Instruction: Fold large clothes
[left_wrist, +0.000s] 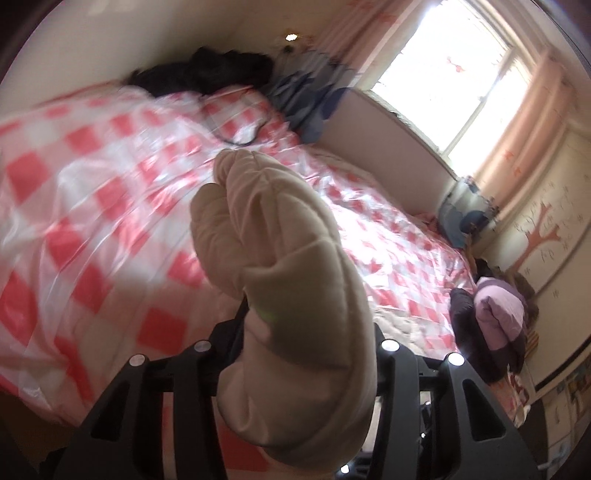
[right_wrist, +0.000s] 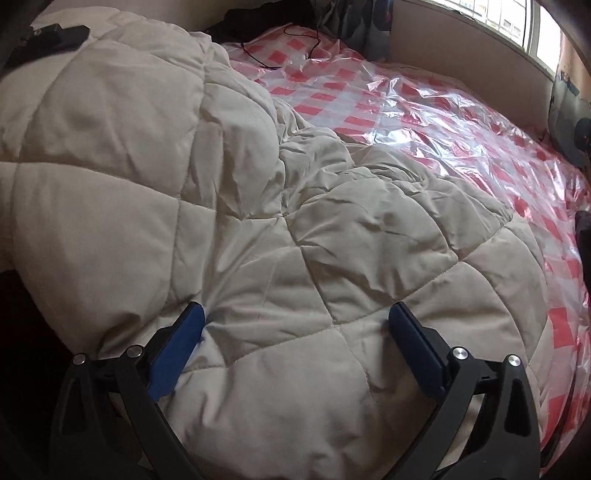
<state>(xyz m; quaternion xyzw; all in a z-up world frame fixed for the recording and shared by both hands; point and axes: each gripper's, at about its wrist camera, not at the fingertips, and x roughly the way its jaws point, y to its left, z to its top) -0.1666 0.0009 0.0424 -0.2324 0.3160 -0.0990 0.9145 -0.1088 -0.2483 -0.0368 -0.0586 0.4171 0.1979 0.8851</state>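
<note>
Broadly, the bed, under a red-and-white checked plastic sheet, carries the beige quilted garment, heaped over its near edge and left side. Above that near edge the right gripper stands spread wide, gripping nothing. Off the bed's surface, the left gripper pinches a bunched fold of the garment.

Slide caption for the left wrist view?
Left tongs clamp a bunched beige quilt above the red-checked bed cover.

Beige quilt; seemingly red-checked sheet.
</note>
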